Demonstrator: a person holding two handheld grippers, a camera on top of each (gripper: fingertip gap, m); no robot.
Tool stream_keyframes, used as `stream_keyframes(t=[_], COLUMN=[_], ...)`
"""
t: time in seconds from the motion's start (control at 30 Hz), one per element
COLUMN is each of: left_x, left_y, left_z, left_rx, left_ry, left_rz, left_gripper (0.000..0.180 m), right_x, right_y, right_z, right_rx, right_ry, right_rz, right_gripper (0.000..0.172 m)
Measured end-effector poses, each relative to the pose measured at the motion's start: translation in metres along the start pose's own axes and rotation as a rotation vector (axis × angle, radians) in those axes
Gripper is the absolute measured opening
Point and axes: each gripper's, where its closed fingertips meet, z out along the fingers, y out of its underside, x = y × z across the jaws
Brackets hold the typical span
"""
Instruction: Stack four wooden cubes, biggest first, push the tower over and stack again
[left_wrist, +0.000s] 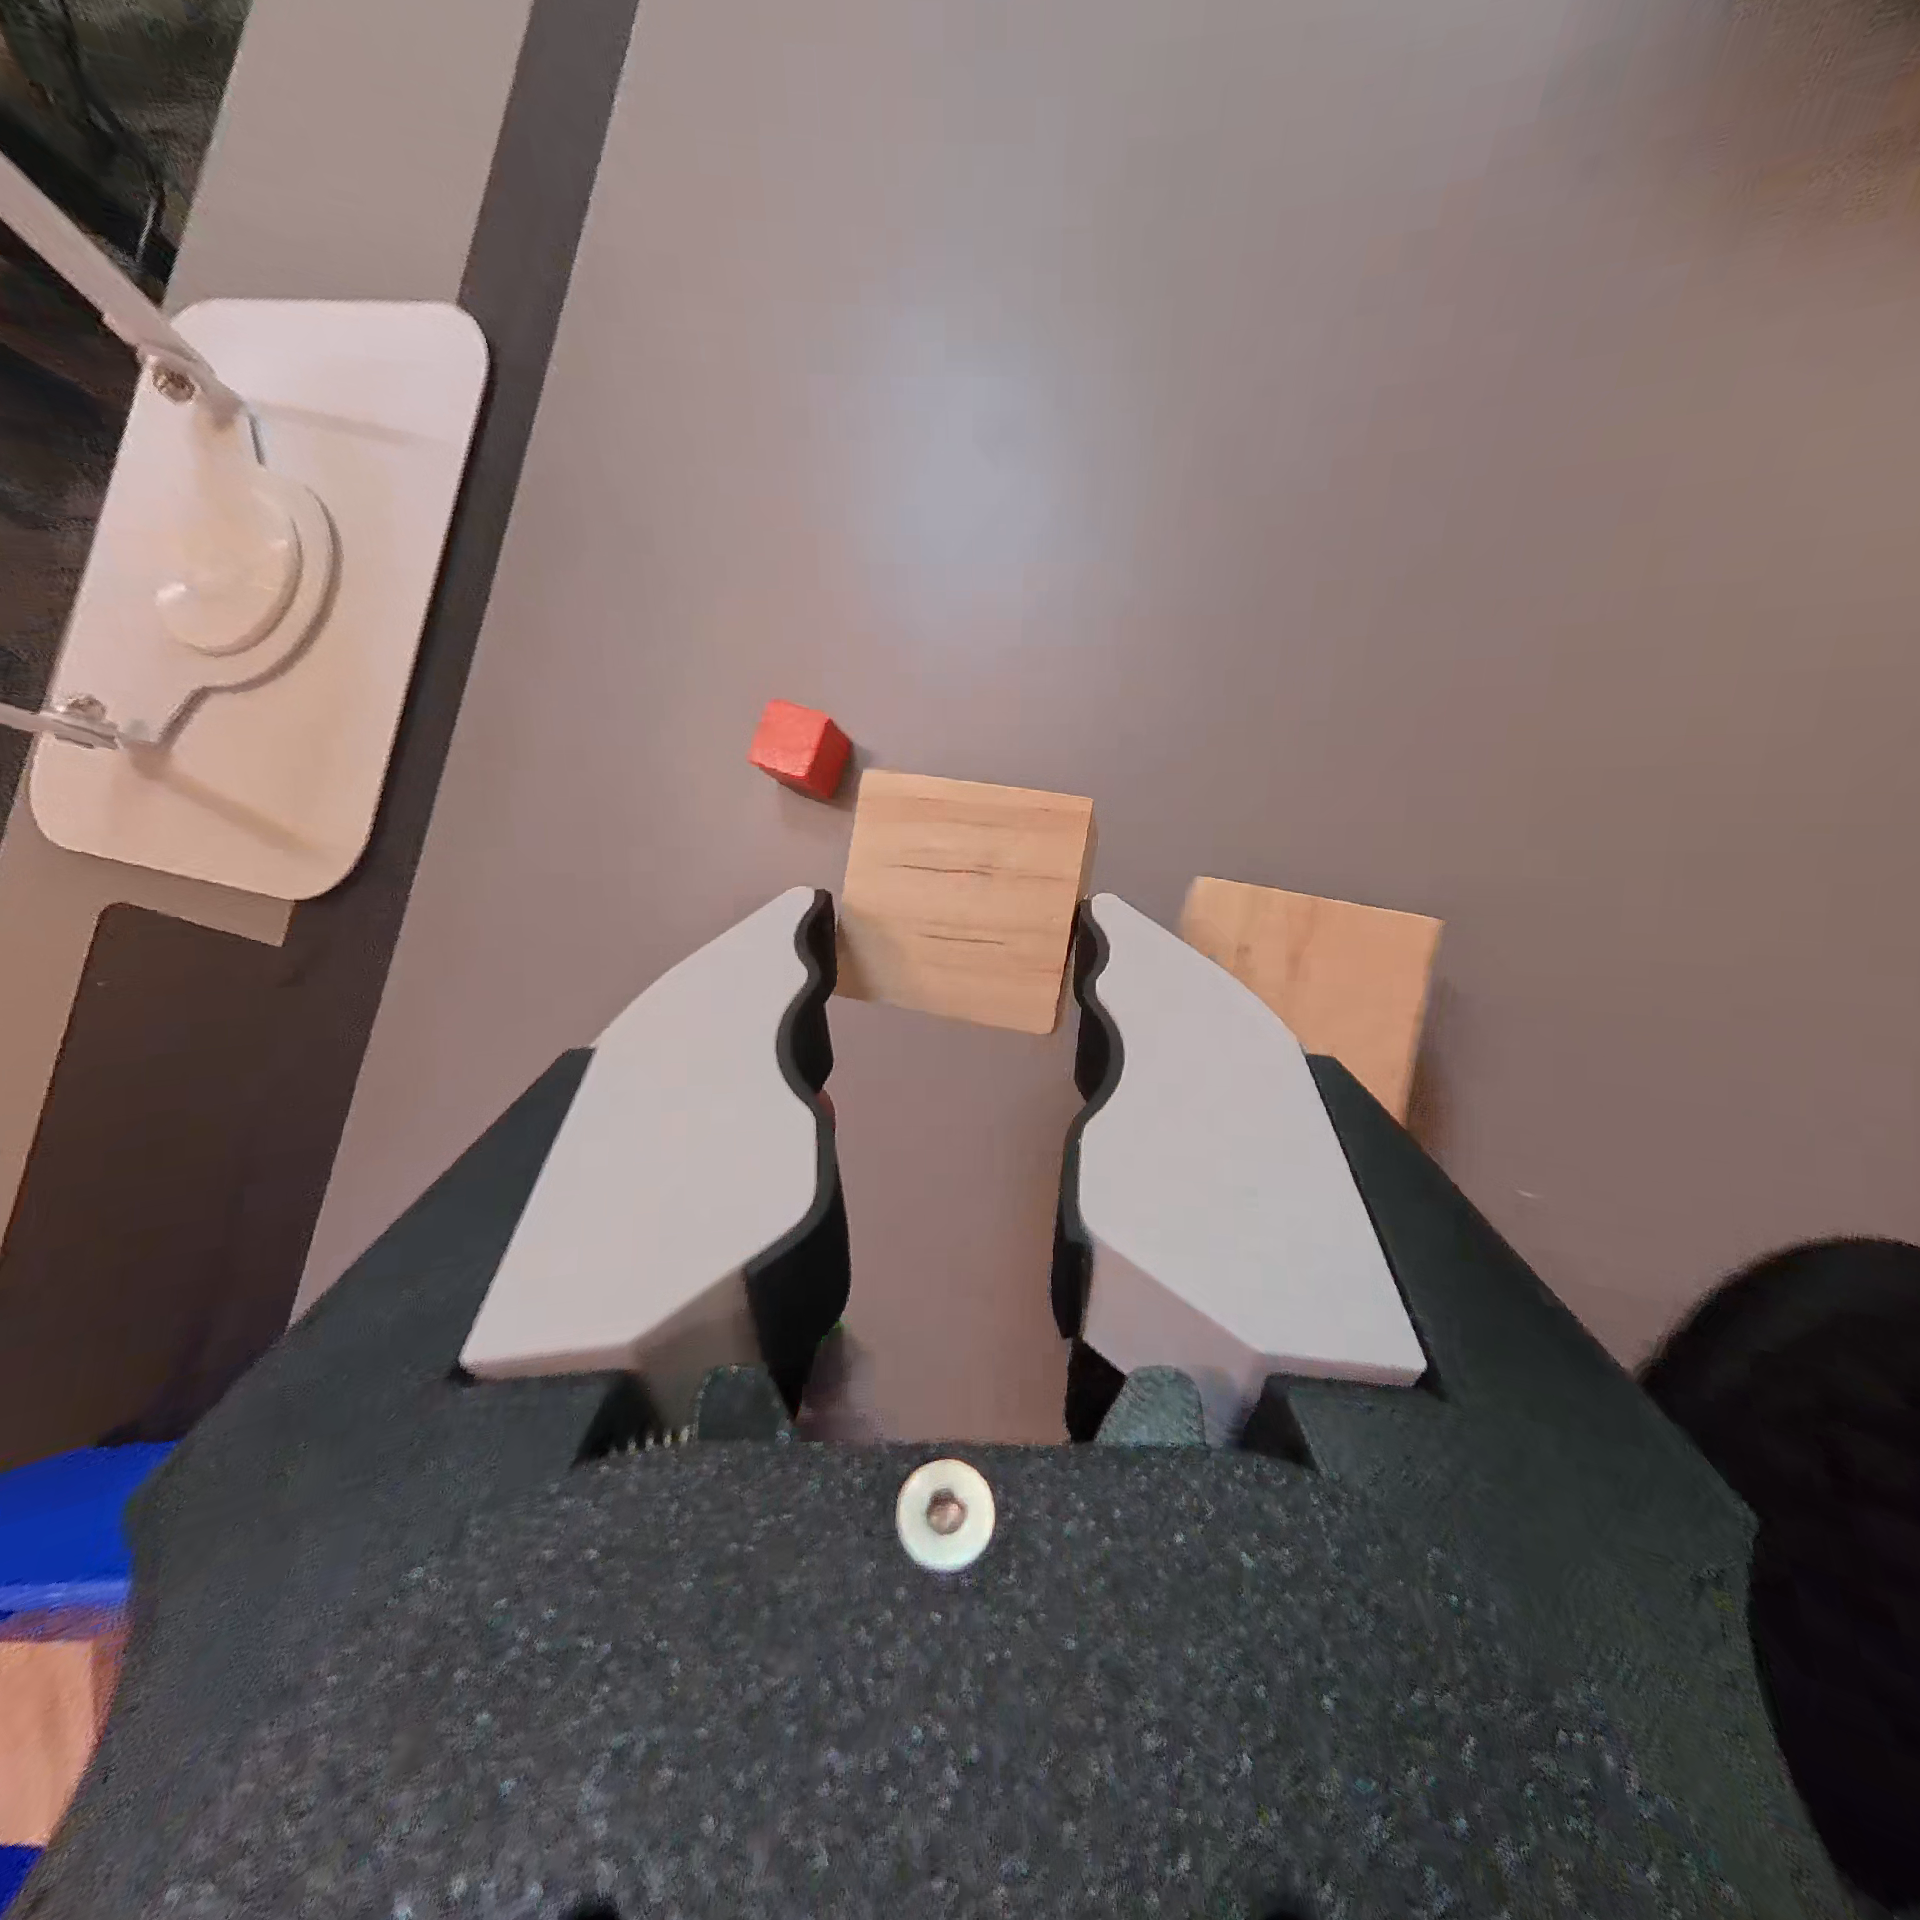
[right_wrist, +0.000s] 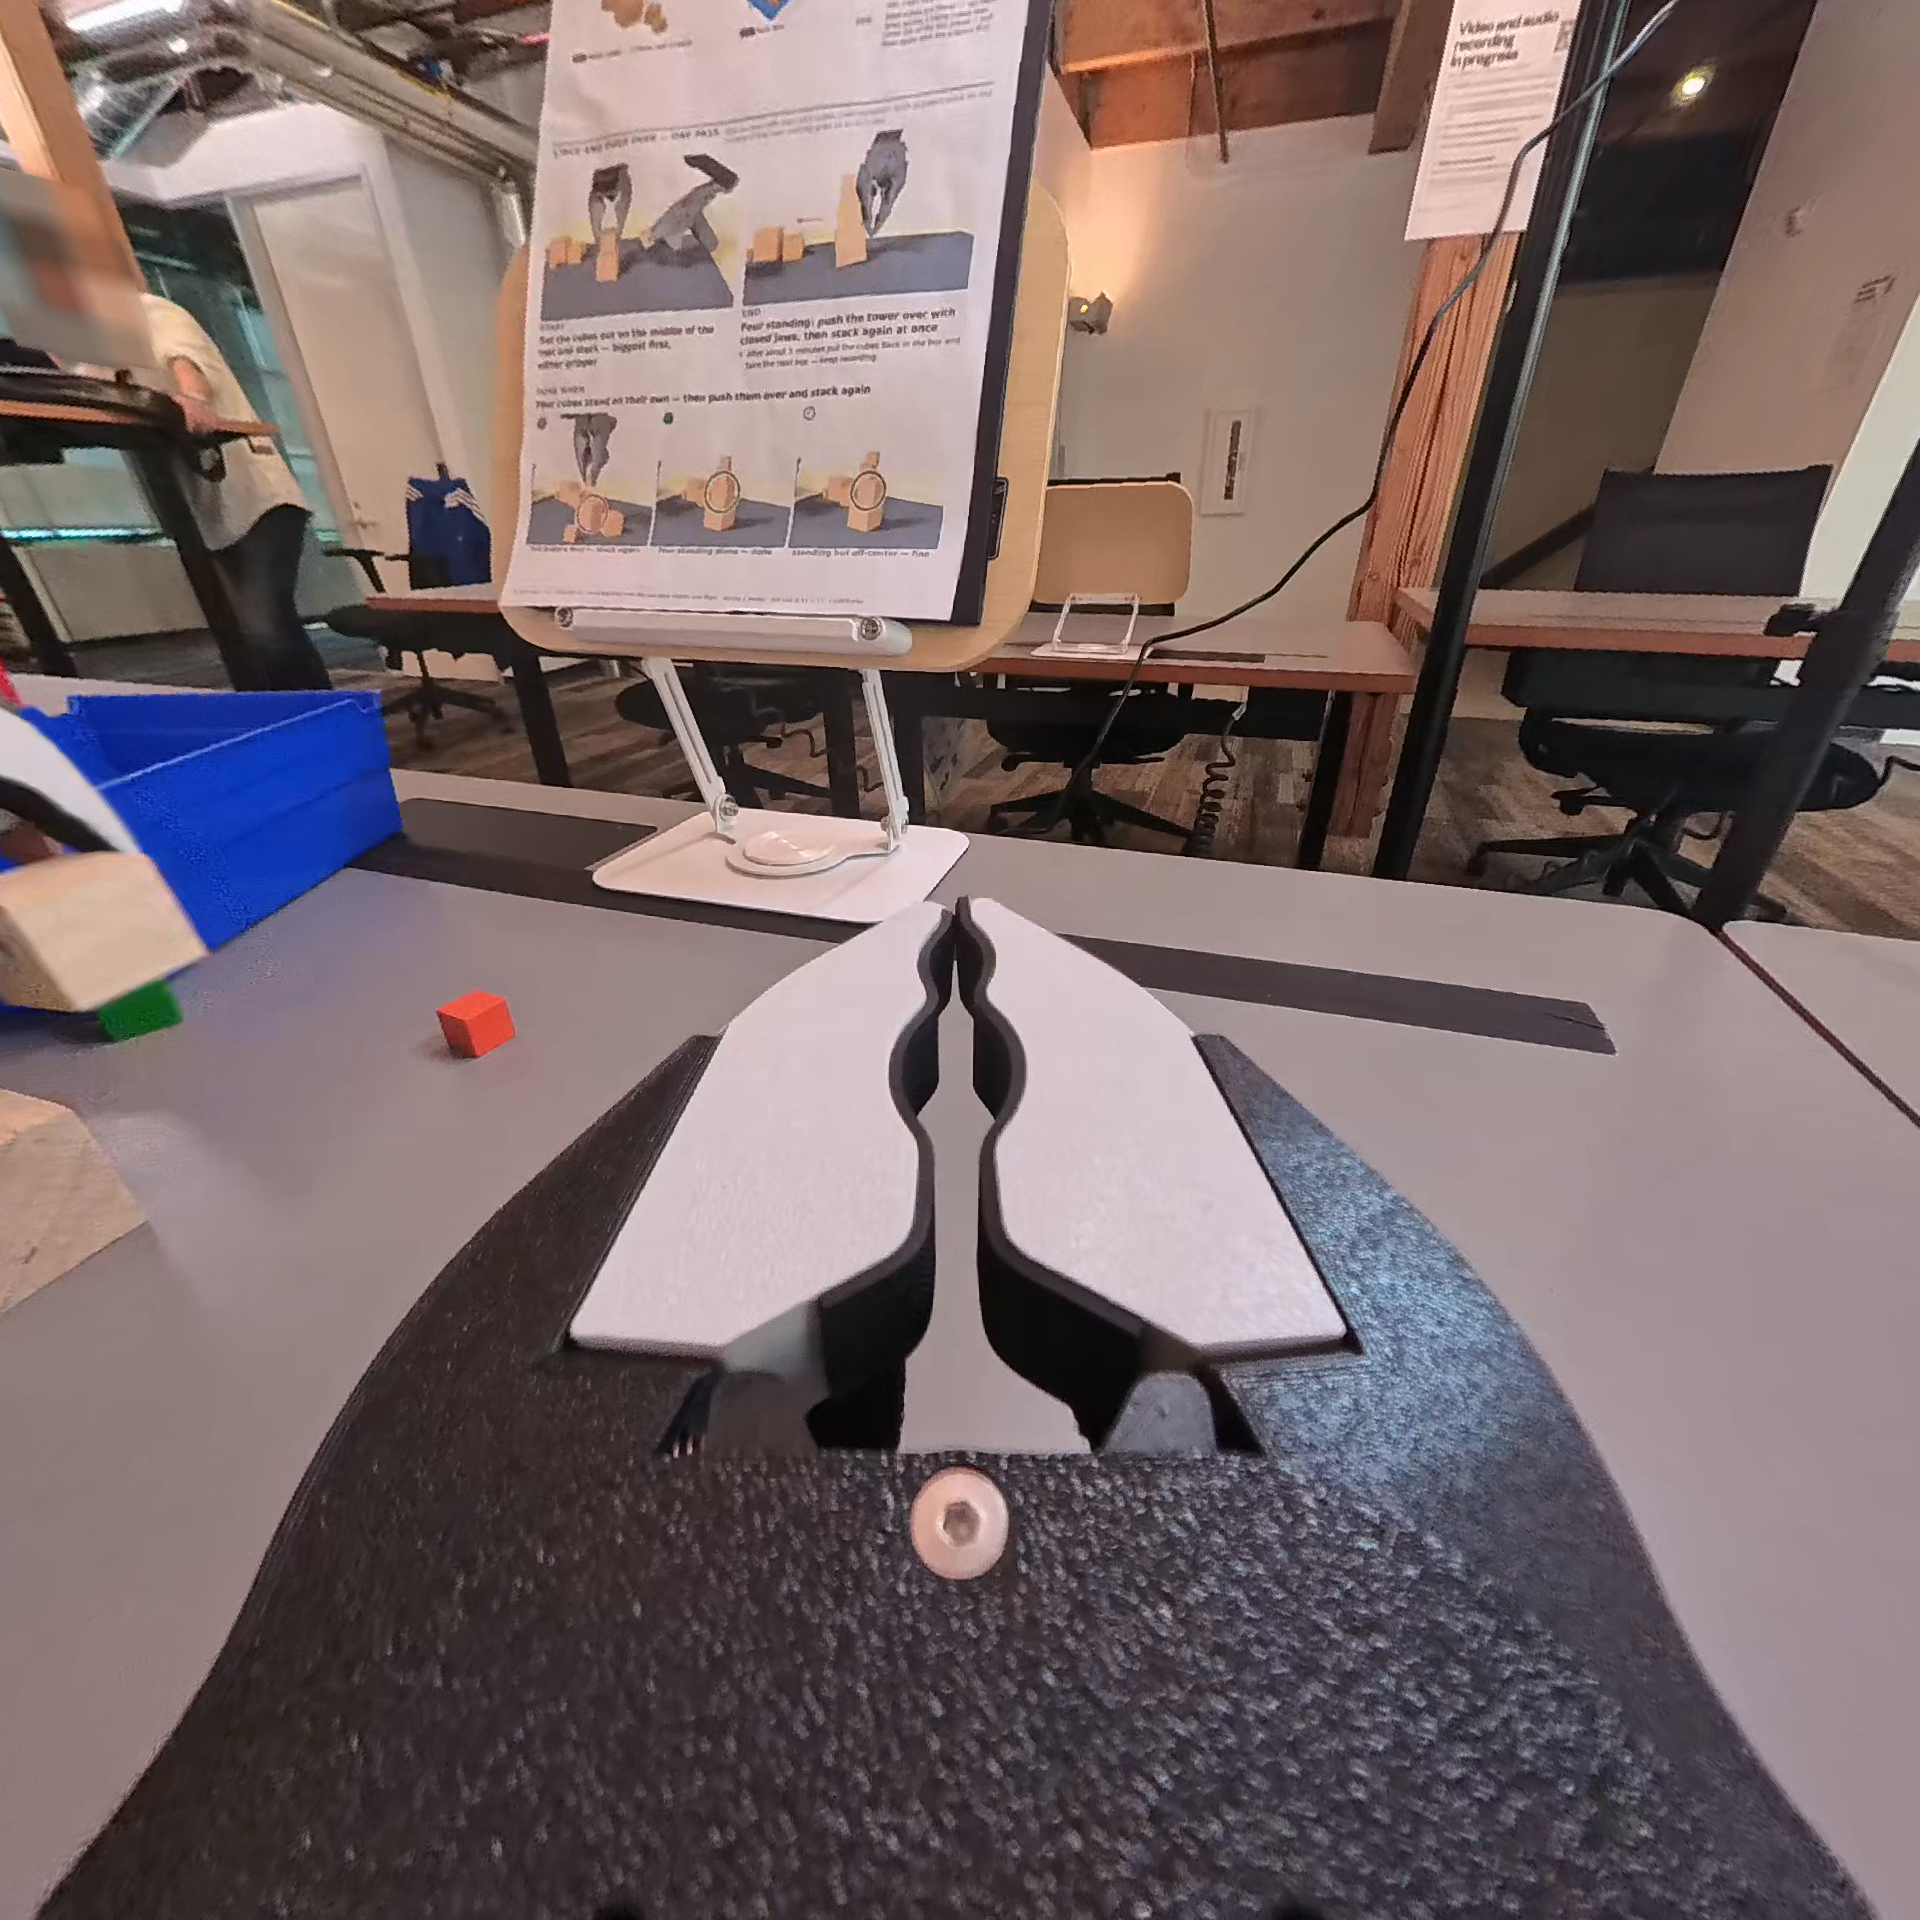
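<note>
Left wrist view: left gripper (left_wrist: 956, 940), black body, grey fingers, part open, both pads pressed on sides of pale wooden cube (left_wrist: 966, 894), which it grips above grey tabletop (left_wrist: 1351, 468). Small red cube (left_wrist: 798, 750) just beyond it on table. Second wooden block (left_wrist: 1320, 987) beside right finger. White stand base (left_wrist: 260, 592) far left.

Right wrist view: right gripper (right_wrist: 957, 914) fully closed, fingertips meeting, nothing held, hovering over tabletop. Red cube left. Small green cube (right_wrist: 140, 1010) beneath held wooden cube at left edge. Blue plastic bin (right_wrist: 239, 779) behind. Printed sheet on stand (right_wrist: 779, 312).
</note>
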Motion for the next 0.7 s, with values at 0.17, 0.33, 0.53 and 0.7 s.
stream_keyframes(t=[0.17,0.33,0.53,0.7], left_x=[0.039,0.062,0.065,0.064], left_y=[-0.007,0.007,0.016,0.017], left_z=[-0.027,-0.017,-0.005,-0.004], left_rx=[0.017,-0.009,-0.021,-0.036], left_ry=[0.063,0.092,0.088,0.071], left_rz=[0.025,0.01,-0.013,0.026], left_gripper=[0.044,0.044,0.044,0.044], right_x=[-0.001,-0.004,-0.004,-0.006], right_y=[0.001,0.001,0.003,0.005], right_z=[0.0,0.001,0.001,0.002], right_rx=[-0.004,-0.007,-0.018,-0.028], right_ry=[-0.007,-0.012,-0.016,-0.026], right_rz=[-0.001,-0.005,-0.006,-0.006], right_gripper=[0.0,0.0,0.0,0.0])
